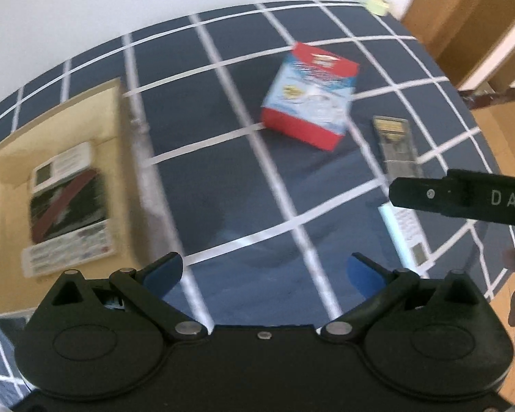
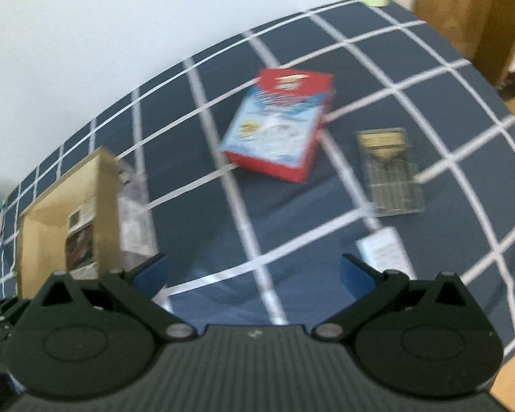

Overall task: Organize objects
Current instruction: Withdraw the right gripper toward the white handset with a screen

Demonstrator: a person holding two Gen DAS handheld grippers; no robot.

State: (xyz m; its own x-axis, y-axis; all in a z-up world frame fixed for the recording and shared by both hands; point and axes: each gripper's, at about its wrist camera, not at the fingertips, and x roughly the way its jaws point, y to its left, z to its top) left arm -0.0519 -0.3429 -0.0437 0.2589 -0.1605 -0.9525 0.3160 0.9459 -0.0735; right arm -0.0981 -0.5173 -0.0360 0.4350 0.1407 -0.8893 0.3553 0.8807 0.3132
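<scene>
On the navy grid-patterned table (image 2: pixel 429 79), the red-and-blue cardboard box (image 2: pixel 278 130) lies ahead of both grippers, its long axis running away; right gripper (image 2: pixel 254 271) looks nearer, all jaws apart and empty.

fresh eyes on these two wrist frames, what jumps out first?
The red and light-blue cardboard box lying flat mid-surface on the navy cloth with a white grid. At far left an open tan cardboard carton holds a few flat packs. To the right of the red box lies a clear flat pack with a gold header; both the left gripper and right gripper hang open and empty.
</scene>
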